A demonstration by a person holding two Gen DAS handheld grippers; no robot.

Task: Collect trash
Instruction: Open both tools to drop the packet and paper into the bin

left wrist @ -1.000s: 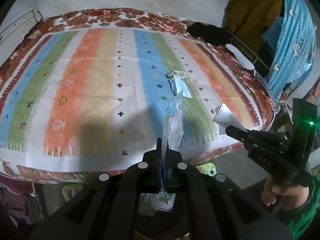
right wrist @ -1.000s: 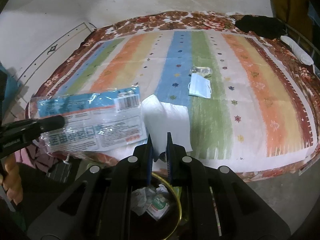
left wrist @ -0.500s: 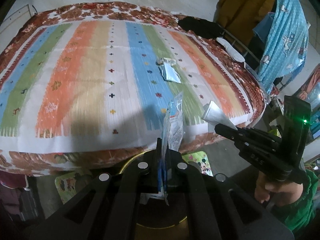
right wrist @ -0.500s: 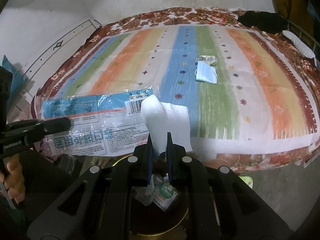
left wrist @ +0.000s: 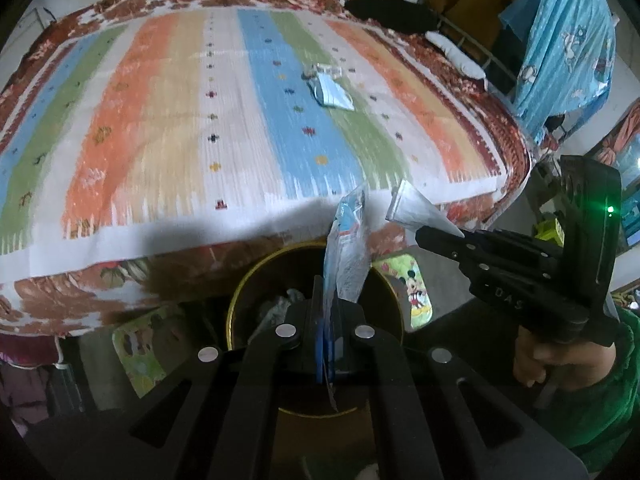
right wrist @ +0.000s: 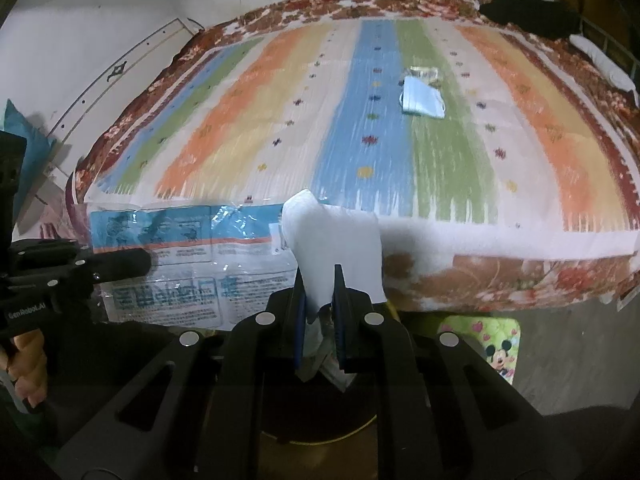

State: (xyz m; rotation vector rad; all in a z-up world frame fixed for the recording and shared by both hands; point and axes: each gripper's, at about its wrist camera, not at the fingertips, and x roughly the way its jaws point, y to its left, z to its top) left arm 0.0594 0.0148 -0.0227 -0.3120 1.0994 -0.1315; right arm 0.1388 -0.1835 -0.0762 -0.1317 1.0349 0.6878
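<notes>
While both tools hang past the foot of the bed, the left gripper (left wrist: 325, 322) has its fingers pressed together on a clear plastic wrapper printed in blue and orange (left wrist: 347, 248), seen edge-on in its own view and flat-on in the right wrist view (right wrist: 188, 264). The right gripper (right wrist: 318, 316) is clamped on a crumpled white sheet of paper (right wrist: 336, 248), which also shows as a pale wedge at its tips in the left wrist view (left wrist: 416, 212). Directly beneath the left gripper stands a round dark bin with a yellow rim (left wrist: 240, 304), holding crumpled scraps (contents too dim to identify); its rim shows below the right gripper too (right wrist: 360, 426). On the striped, multicoloured bedspread (left wrist: 168, 128) lie a pale blue face mask (right wrist: 422, 100) and, touching its far edge, a small clear wrapper (right wrist: 424, 72), both well apart from the grippers. A green cartoon-mouse mat (right wrist: 494, 340) lies on the floor beside the bin.
</notes>
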